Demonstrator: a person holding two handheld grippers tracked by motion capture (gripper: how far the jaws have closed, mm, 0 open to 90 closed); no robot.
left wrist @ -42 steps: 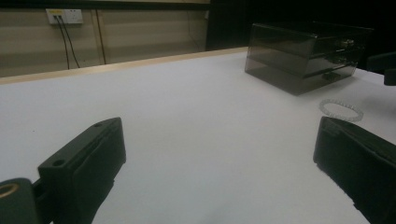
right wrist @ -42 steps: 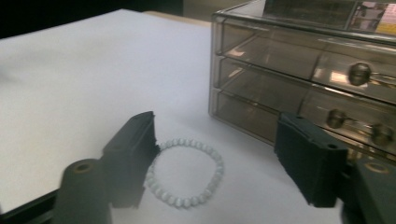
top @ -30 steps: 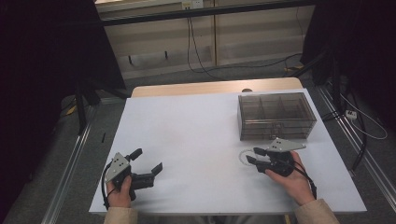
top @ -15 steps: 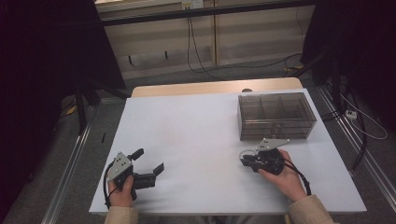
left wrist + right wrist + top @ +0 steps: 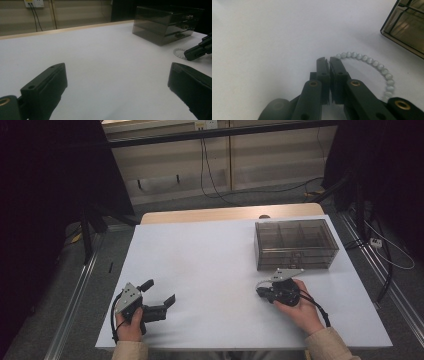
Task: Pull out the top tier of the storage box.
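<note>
I have the right gripper point(image 5: 329, 60) down on the white table point(image 5: 210, 265) at about five o'clock from its centre, its jaws pressed nearly together with only a sliver between them, right at the near end of the pale bead bracelet point(image 5: 372, 62). From the right gripper view I cannot tell for sure whether a bead or the cord is pinched; the tips meet where the loop begins, and the rest of the beads curve away toward three o'clock, lying flat. I judge this to be the pick-up step: the grasp looks set, the lift not yet made. The smoky drawer box point(image 5: 295, 244) stands just beyond, at one o'clock from my right hand, drawers apparently closed, so the next move calls for a gentle rise straight up, checking the loop comes along, before going near the box. The left gripper point(image 5: 157, 296) waits at seven o'clock, jaws spread wide and empty. There is plenty of bare table between the hands; the near edge sits close behind both wrists, and the box front is near the bracelet.
</note>
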